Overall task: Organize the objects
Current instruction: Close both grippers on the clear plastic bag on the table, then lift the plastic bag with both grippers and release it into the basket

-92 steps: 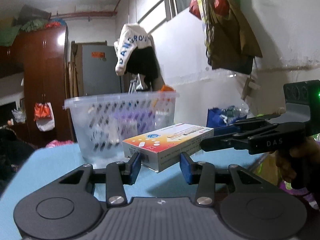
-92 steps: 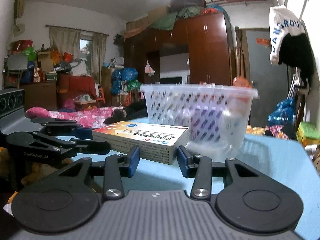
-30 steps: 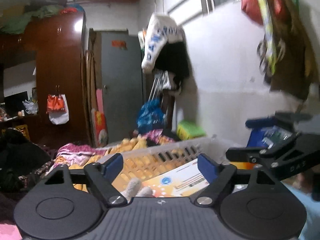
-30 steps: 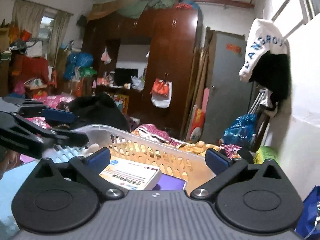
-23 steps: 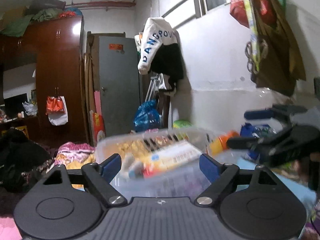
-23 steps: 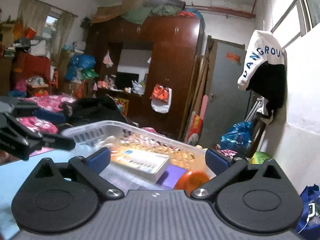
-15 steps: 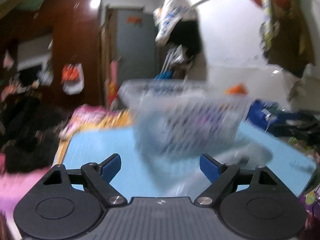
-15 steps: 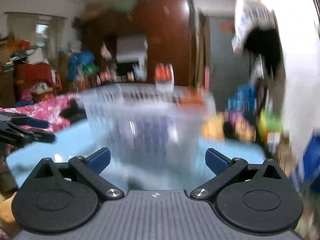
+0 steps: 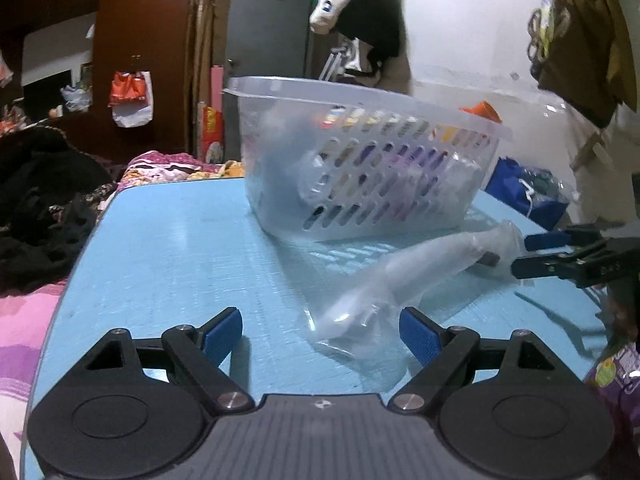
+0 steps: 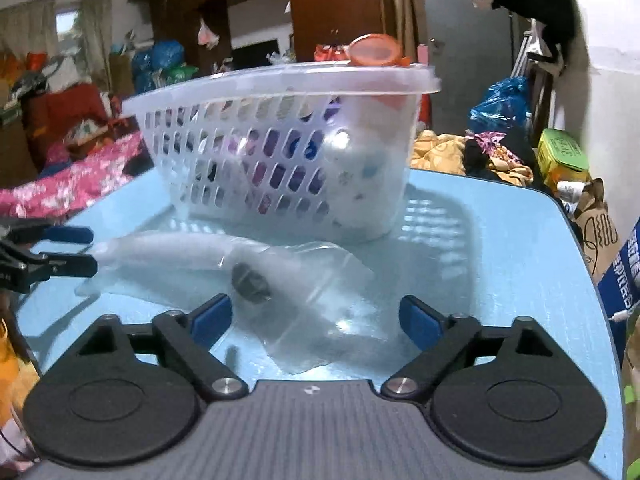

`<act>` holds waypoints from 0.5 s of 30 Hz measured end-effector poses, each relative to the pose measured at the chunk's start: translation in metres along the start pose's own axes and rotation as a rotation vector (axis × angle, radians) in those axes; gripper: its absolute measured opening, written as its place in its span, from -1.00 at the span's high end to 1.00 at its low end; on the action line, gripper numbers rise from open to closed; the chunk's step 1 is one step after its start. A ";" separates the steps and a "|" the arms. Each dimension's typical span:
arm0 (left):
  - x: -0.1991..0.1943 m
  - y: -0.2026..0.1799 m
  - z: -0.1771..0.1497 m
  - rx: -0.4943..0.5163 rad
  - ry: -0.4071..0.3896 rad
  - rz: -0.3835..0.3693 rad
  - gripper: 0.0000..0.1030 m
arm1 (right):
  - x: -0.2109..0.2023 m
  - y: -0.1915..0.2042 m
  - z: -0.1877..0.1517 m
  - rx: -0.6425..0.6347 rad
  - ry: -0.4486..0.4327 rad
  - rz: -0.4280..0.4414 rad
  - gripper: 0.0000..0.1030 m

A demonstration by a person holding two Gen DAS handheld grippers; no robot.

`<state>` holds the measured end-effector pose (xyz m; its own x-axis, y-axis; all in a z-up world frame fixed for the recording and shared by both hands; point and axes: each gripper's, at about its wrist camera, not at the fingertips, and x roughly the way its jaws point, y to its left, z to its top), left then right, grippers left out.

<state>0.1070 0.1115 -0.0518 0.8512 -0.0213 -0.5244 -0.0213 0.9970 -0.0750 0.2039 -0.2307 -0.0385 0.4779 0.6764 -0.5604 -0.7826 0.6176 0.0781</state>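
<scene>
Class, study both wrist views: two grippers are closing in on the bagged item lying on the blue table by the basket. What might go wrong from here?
1. The clear plastic bag is loose and slippery; the closing right gripper may pinch only film, so the white object inside slides or dangles.
2. The left gripper, jaws wide, sits at the bag's other end; pulling both ends could tear it.
3. The basket looks full, with an orange item above its rim.

One tabletop [image 9: 168, 248] carries one clear plastic basket [image 9: 360, 168] and one clear plastic bag [image 9: 400, 280]. Two grippers are there: the left gripper [image 9: 320, 330] and the right gripper [image 10: 316, 320]. One orange lid [image 10: 374, 51] shows at the basket's rim.
</scene>
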 end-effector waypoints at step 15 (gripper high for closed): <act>0.006 -0.029 -0.002 0.109 -0.020 0.068 0.41 | -0.008 0.011 -0.007 -0.081 -0.061 0.017 0.60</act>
<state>0.1117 0.0828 -0.0542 0.8603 0.0466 -0.5077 -0.0226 0.9983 0.0533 0.1887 -0.2319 -0.0391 0.4860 0.7109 -0.5084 -0.8190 0.5735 0.0189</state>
